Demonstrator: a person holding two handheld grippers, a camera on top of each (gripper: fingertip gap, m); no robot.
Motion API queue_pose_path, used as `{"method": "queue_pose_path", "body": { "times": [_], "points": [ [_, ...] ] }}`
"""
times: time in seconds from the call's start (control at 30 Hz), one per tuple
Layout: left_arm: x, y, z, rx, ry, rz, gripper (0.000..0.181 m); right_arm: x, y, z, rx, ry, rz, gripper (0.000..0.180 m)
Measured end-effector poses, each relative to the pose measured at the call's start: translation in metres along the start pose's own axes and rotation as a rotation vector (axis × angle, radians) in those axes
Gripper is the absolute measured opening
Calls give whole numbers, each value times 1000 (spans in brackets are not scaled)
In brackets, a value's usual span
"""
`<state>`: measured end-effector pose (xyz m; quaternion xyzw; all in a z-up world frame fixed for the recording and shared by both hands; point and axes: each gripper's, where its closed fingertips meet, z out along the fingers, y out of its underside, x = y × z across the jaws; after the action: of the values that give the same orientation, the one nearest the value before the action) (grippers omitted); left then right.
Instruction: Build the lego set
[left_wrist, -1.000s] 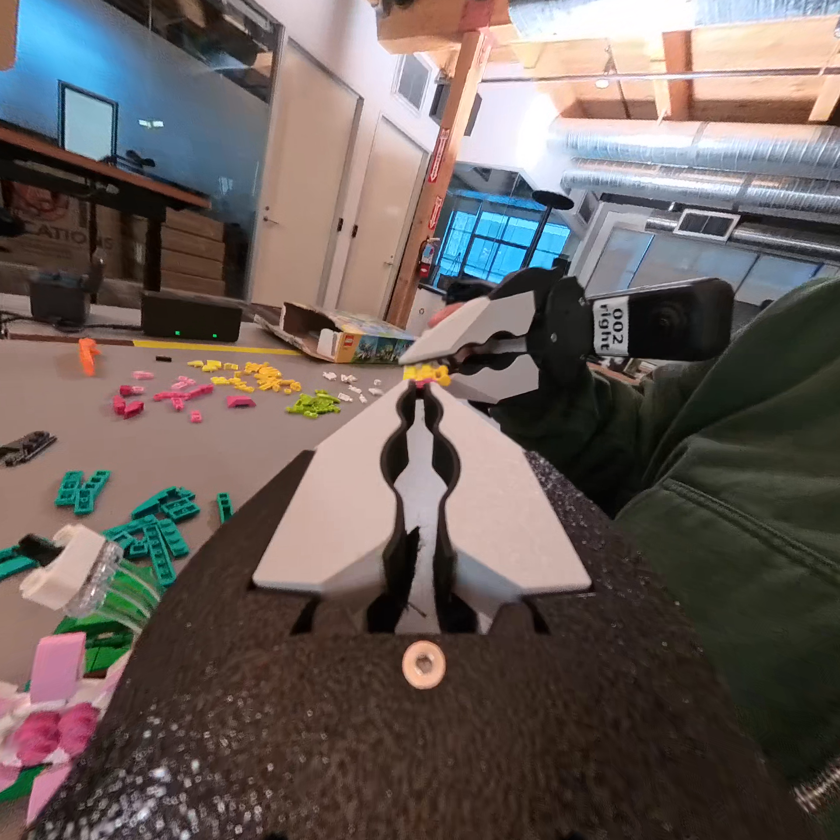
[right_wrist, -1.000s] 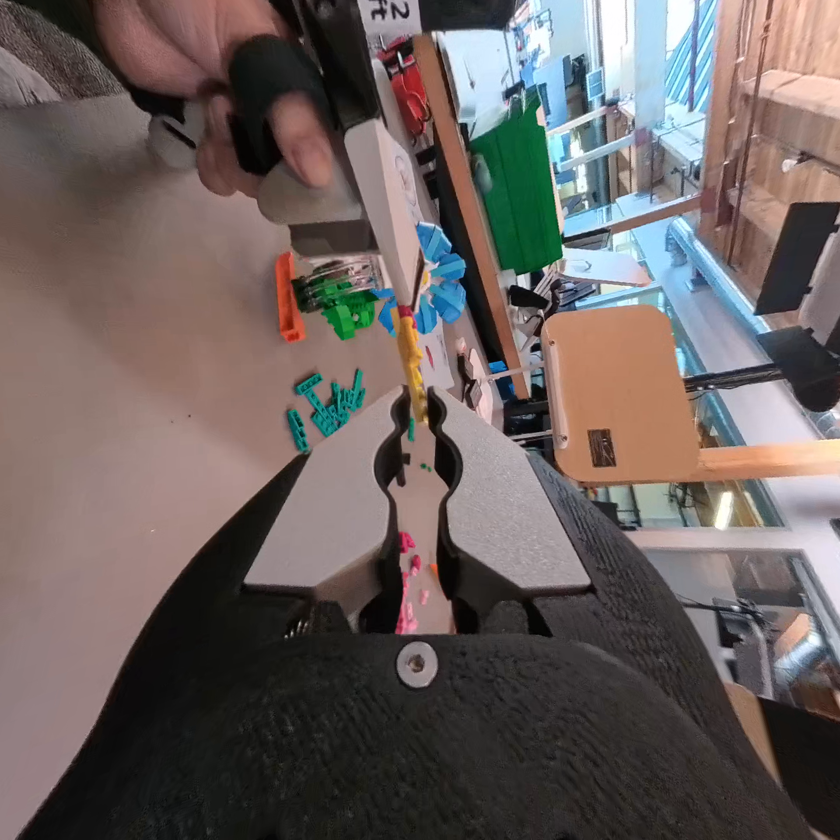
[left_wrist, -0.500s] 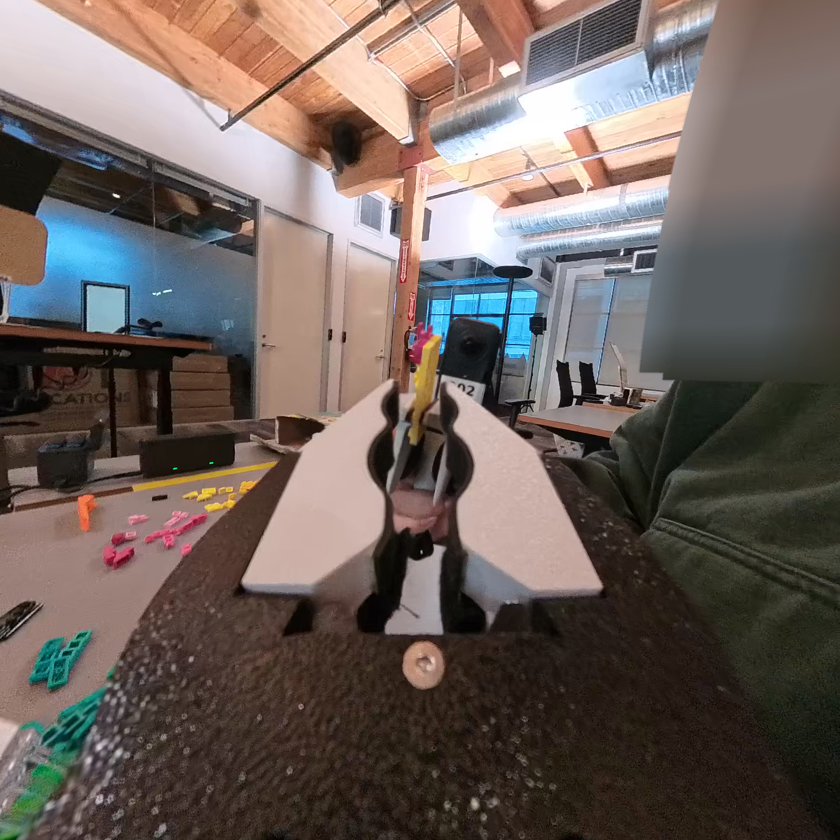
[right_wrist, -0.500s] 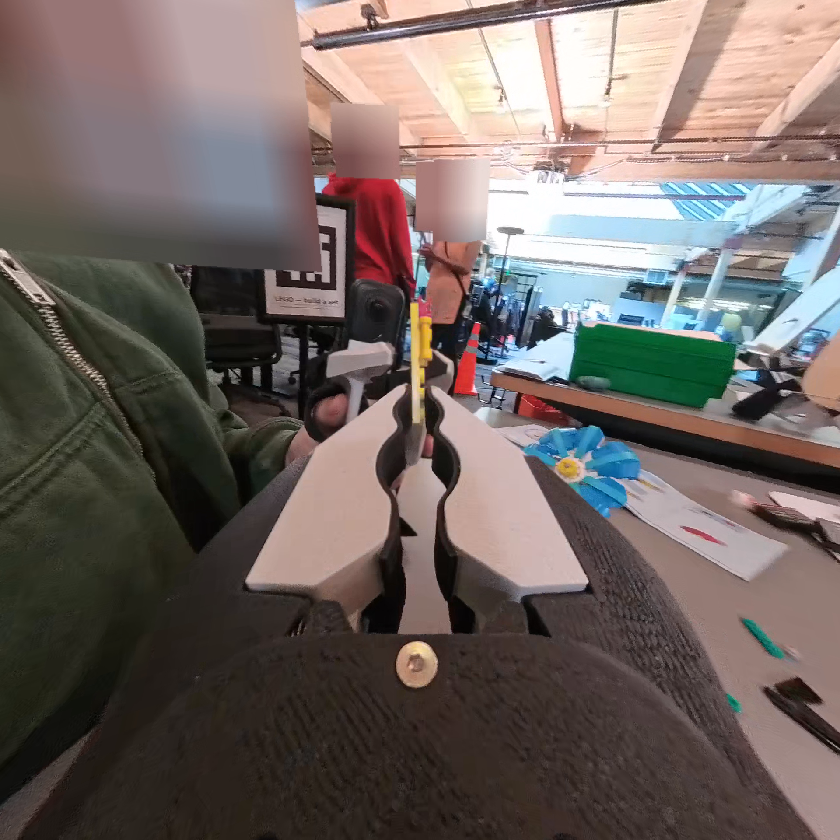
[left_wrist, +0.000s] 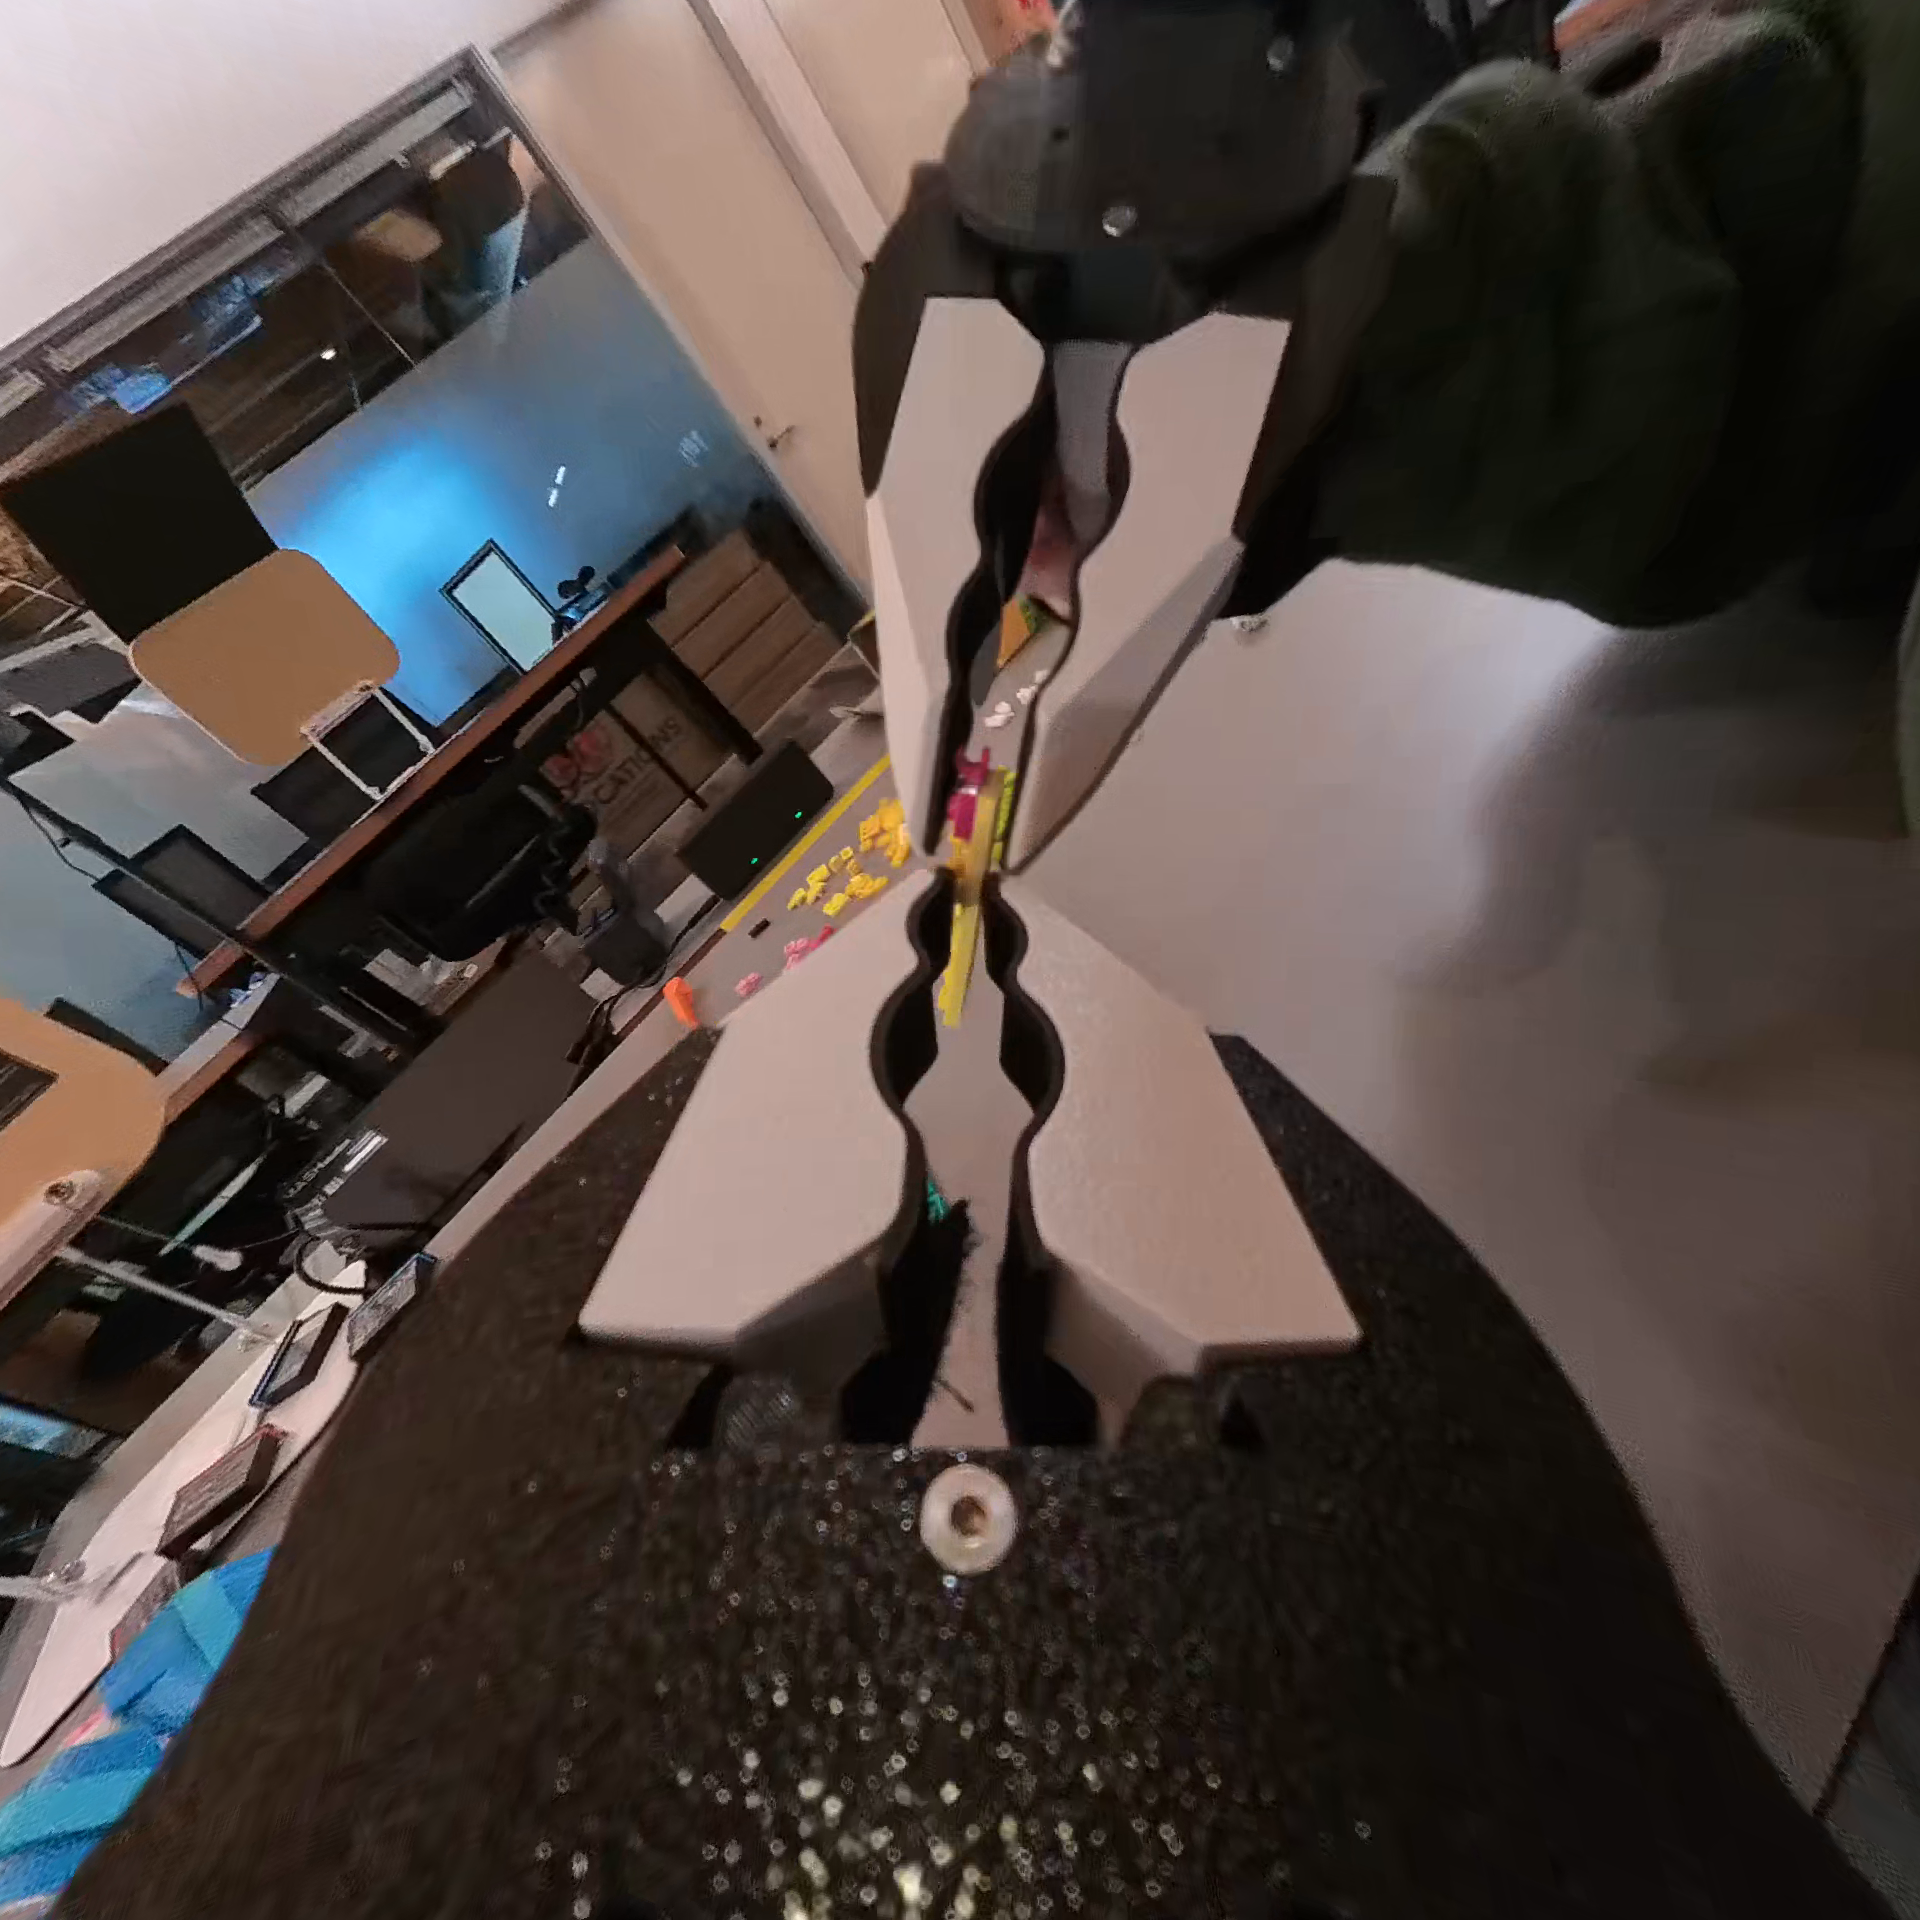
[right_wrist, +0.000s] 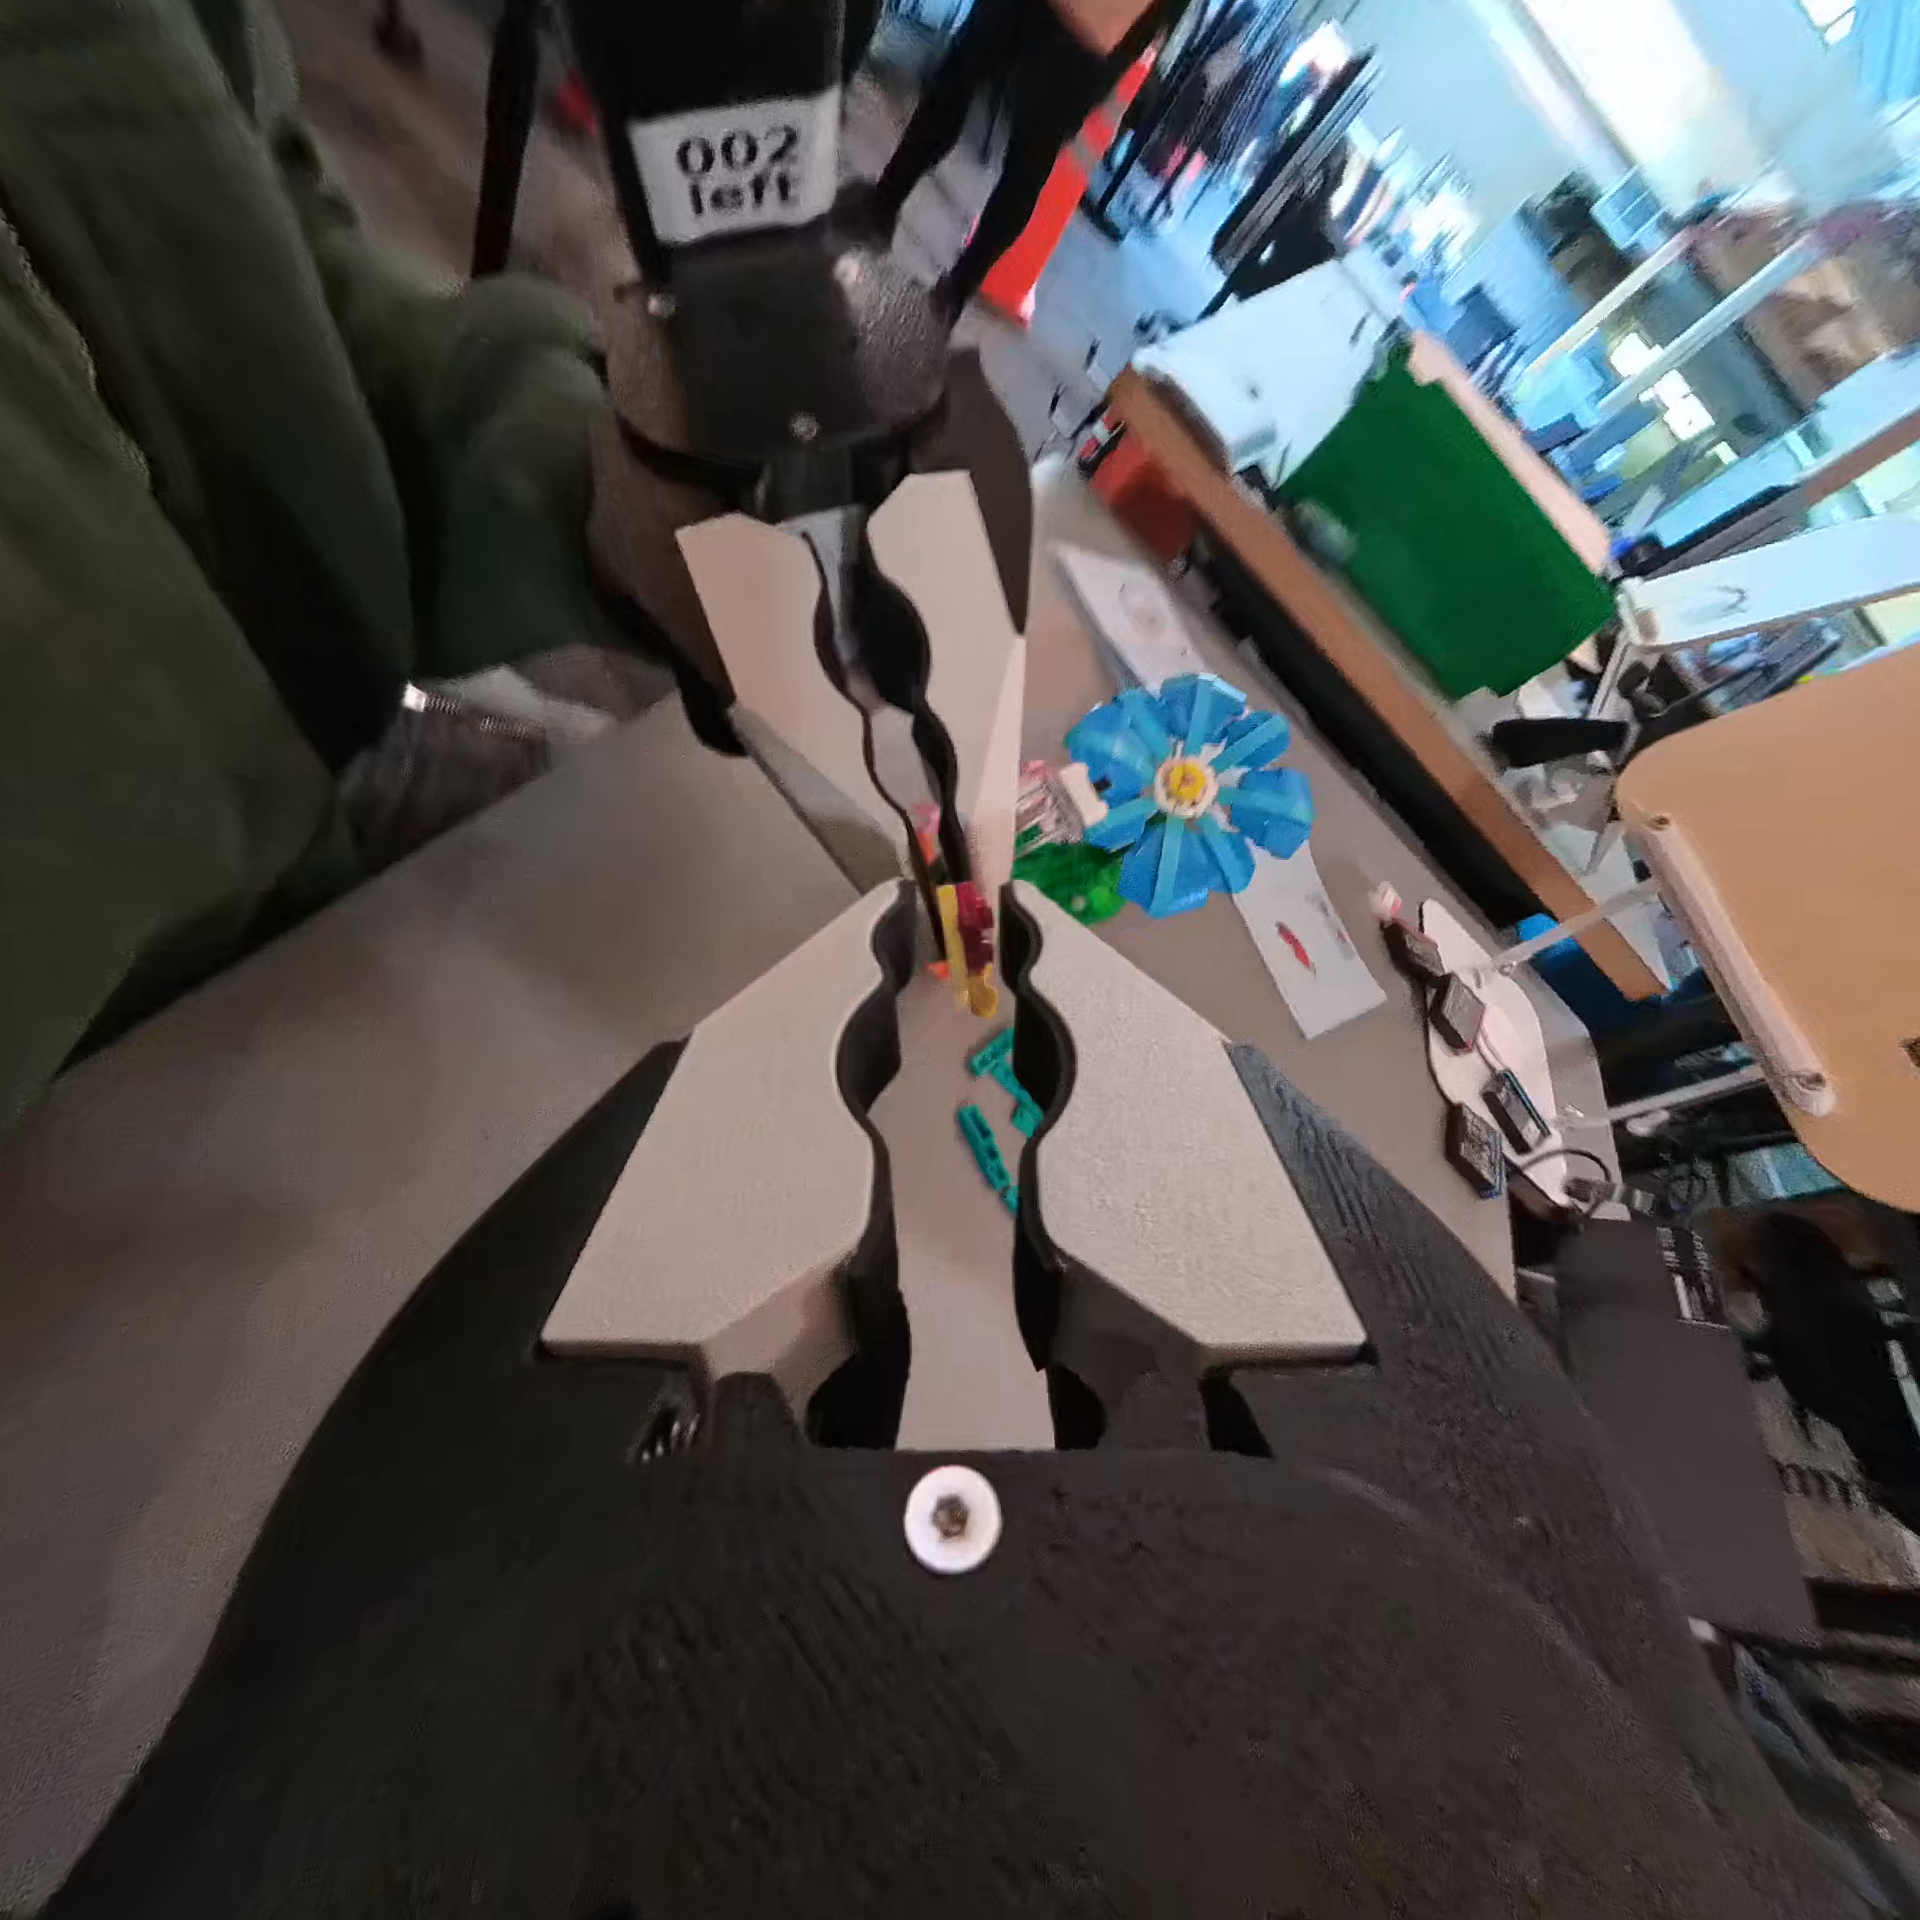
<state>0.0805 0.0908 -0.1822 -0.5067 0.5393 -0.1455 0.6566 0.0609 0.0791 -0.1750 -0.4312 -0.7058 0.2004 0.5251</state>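
both grippers' fingers (left_wrist: 940, 904) pinch yellow piece (left_wrist: 961, 961).

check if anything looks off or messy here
Nothing looks damaged or spilled. Both claws meet tip to tip over the table, the left claw shut on a thin yellow piece with a magenta piece attached. The blue flower looks intact.

You'll find a white label (right_wrist: 732, 169) with dark printed characters on the black body of the left tongs (right_wrist: 940, 847). Cardboard boxes (left_wrist: 665, 748) under the far desk carry large lettering, partly hidden and cut off.
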Motion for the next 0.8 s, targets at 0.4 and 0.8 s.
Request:
{"method": "queue_pose_path", "body": {
  "times": [0.4, 0.8],
  "points": [
    [4, -27, -12, 306, 164, -404, 22, 3, -34, -42, 500, -86, 231, 6],
    [10, -43, -9, 422, 233, -465, 3, 3, -34, -52, 634, -127, 325, 6]
  ]
}}
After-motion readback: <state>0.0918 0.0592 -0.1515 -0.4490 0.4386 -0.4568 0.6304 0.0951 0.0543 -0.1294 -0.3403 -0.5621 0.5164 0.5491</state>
